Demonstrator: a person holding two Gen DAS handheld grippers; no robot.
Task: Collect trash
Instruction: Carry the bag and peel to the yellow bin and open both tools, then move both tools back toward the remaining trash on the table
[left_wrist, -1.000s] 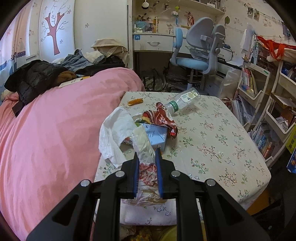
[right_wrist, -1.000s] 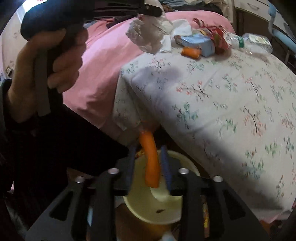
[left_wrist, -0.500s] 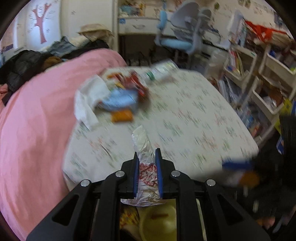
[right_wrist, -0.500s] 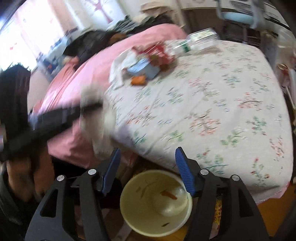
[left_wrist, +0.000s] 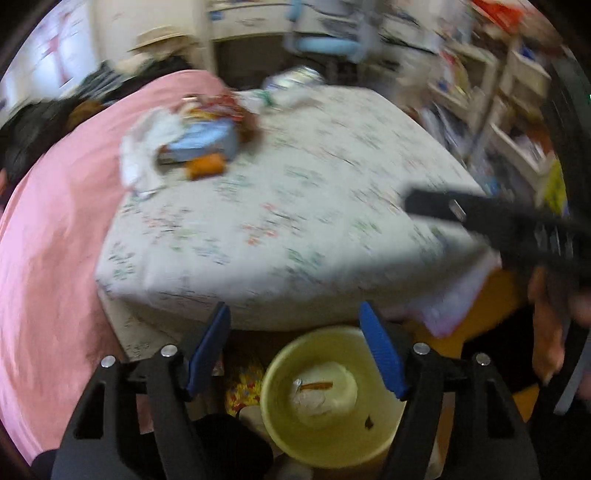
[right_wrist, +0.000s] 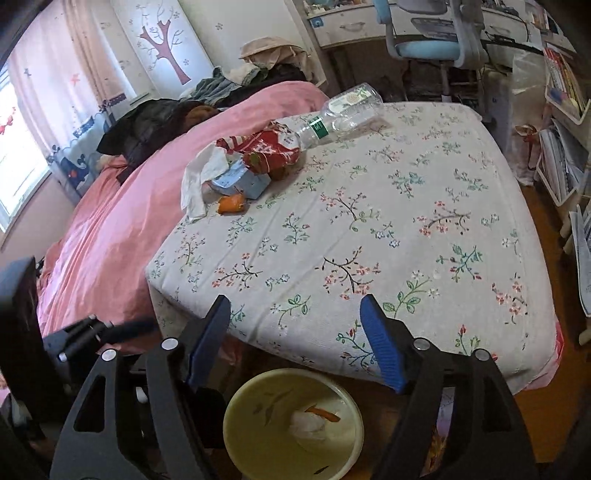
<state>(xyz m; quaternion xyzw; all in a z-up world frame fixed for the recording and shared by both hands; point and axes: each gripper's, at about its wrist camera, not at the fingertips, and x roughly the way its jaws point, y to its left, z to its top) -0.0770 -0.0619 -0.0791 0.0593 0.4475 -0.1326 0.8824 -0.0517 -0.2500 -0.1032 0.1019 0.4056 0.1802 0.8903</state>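
Your left gripper (left_wrist: 295, 347) and right gripper (right_wrist: 293, 339) are both spread, empty, above the yellow bin (right_wrist: 236, 413).

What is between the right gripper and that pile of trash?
Only bare floral sheet separates the right gripper from the trash pile, as the right wrist view shows.

We see a floral mattress (right_wrist: 369, 229) bearing a bottle (right_wrist: 343, 110), red wrapper (right_wrist: 262, 146), blue carton (right_wrist: 240, 181), tissue (right_wrist: 199, 181) and orange peel (right_wrist: 231, 204). They cluster near its far left corner.
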